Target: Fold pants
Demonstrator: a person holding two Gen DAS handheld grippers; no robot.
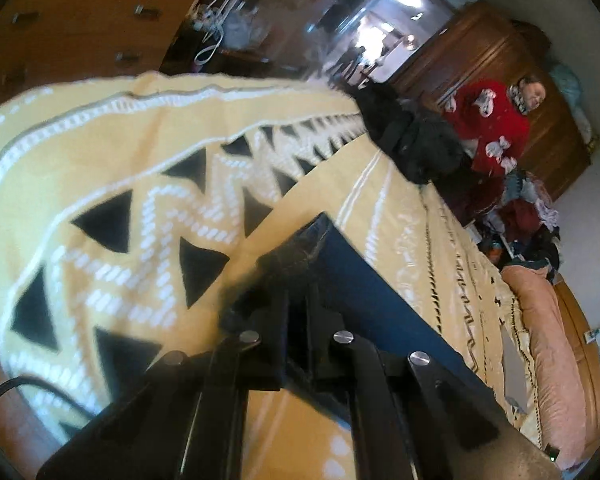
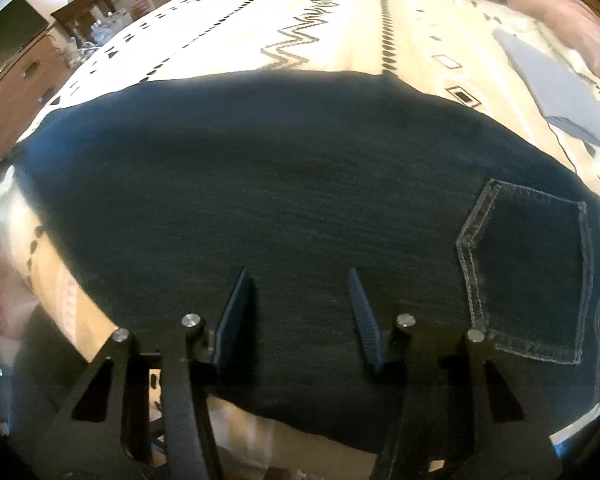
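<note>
While our left tongs [image 1: 296, 276] pinch the jeans [image 2: 284, 184] hem on the bed [image 1: 100, 160], our right tongs [image 2: 300, 280] hover half-open, empty. We should carry the hem over evenly.

Count on and around the bed

One pair of jeans [image 2: 284, 200], one back pocket [image 2: 528, 272] showing; one patterned bedspread [image 1: 112, 152]; two grippers [image 1: 296, 276] [image 2: 300, 280]; one person in red [image 1: 496, 120]; one wardrobe [image 1: 500, 56]; one pink pillow [image 1: 556, 344].
</note>
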